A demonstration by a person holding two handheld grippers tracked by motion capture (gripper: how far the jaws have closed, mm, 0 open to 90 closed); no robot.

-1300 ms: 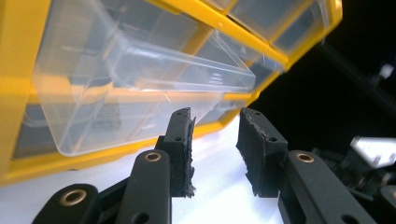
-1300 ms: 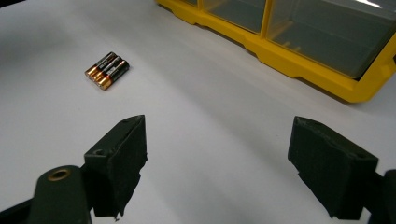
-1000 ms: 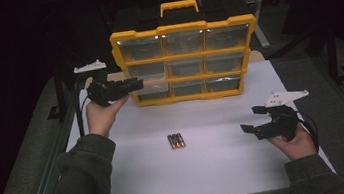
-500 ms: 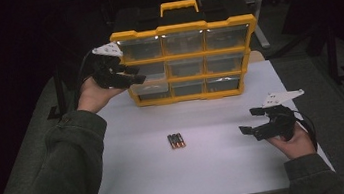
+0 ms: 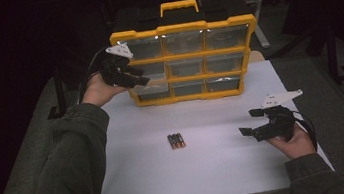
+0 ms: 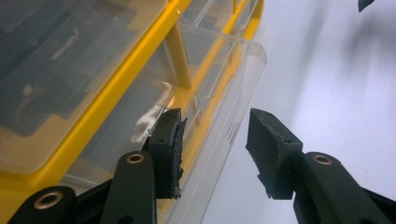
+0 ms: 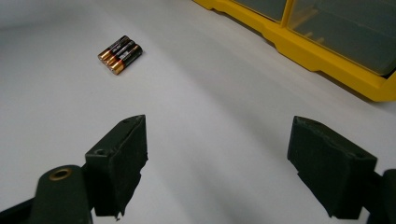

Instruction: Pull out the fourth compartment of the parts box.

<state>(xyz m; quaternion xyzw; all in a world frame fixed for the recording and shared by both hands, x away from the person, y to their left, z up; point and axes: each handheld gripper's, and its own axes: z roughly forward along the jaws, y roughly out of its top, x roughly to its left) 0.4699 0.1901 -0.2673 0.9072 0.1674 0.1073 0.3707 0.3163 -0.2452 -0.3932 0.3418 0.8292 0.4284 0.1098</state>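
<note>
A yellow organizer [image 5: 182, 27] with clear drawers stands at the back of the white table [image 5: 220, 171]. My left gripper [image 5: 139, 77] is open at its left column. In the left gripper view the jaws [image 6: 215, 121] straddle the front lip of a clear drawer [image 6: 236, 79] that sticks out a little, without pinching it. Three batteries [image 5: 176, 141] lie side by side mid-table. My right gripper [image 5: 247, 122] hovers open over the table's right side. In the right gripper view its gripper [image 7: 217, 123] is empty, and the batteries [image 7: 119, 53] lie farther off.
The organizer has a yellow carry handle [image 5: 178, 6] on top, and its base edge [image 7: 327, 60] runs close past the right gripper. Bare tabletop stretches around the batteries. The surroundings beyond the table are dark.
My left gripper has risen and swung right, from beside the organizer onto its left-column drawer front. The right gripper and the batteries have stayed put.
</note>
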